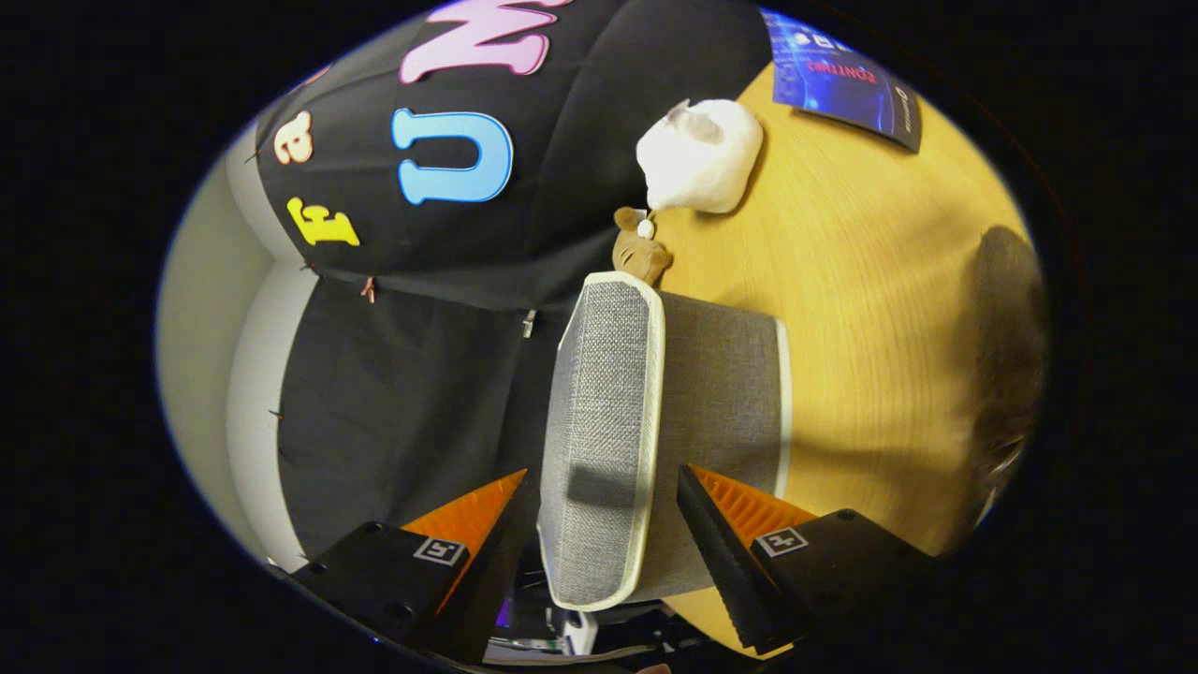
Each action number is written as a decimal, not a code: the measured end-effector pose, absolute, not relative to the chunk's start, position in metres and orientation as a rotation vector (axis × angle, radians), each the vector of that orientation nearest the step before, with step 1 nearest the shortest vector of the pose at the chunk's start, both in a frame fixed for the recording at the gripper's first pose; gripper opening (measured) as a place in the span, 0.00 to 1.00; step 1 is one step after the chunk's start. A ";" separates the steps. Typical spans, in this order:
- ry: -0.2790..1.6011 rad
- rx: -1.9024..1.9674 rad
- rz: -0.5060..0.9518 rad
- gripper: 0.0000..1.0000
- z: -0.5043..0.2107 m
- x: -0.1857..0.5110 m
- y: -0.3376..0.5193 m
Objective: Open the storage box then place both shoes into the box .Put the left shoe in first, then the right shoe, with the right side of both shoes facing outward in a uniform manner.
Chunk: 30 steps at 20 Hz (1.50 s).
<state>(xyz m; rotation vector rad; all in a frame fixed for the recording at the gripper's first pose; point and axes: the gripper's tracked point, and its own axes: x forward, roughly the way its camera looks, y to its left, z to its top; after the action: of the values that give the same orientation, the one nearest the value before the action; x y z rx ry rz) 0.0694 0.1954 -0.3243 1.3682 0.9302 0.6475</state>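
Gripper (599,524) fingers spread wide, one on each side of the grey fabric storage box (646,440); whether either finger touches the fabric cannot be told. The box's white-trimmed lid (604,440) sits between the fingers; box body rests on the wooden table (870,309). Just beyond the box: a small brown plush toy (641,251). Farther: a white plush (702,157), then a blue booklet (842,84) at the table's far end.

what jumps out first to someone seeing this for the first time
A grey woven fabric storage box with cream piping stands between the gripper's two open orange-and-black fingers, which flank it with gaps on either side. Beyond it, on the light wooden table, sit a small brown plush toy and a white fluffy bundle.
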 end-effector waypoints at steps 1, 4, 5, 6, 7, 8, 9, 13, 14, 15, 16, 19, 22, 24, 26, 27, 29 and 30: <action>0.935 1.406 0.658 0.96 -0.324 0.069 0.198; 0.971 1.474 0.666 0.80 -0.327 0.073 0.207; 0.986 1.480 0.668 0.80 -0.328 0.072 0.210; 1.003 1.485 0.670 0.78 -0.331 0.069 0.211; 1.014 1.500 0.672 0.67 -0.332 0.069 0.211; 1.021 1.497 0.675 0.60 -0.335 0.070 0.209; 1.016 1.499 0.676 0.52 -0.336 0.070 0.207; 0.932 1.487 0.679 0.08 -0.317 0.071 0.194; 0.927 1.477 0.684 0.07 -0.315 0.069 0.195; 0.924 1.472 0.676 0.06 -0.312 0.070 0.190; 0.915 1.471 0.680 0.05 -0.306 0.071 0.193; 0.855 1.476 0.715 0.04 -0.272 0.076 0.193; 0.811 1.436 0.761 0.04 -0.231 0.086 0.204; 0.794 1.378 0.776 0.05 -0.207 0.097 0.216; 0.773 1.302 0.774 0.04 -0.186 0.108 0.228; 0.765 1.267 0.774 0.05 -0.176 0.113 0.236; 0.747 1.200 0.787 0.05 -0.158 0.121 0.256; 0.745 1.164 0.803 0.04 -0.150 0.123 0.267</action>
<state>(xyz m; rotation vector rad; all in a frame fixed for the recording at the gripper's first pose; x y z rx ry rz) 0.1229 0.2670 -0.1505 1.1641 0.7452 0.8031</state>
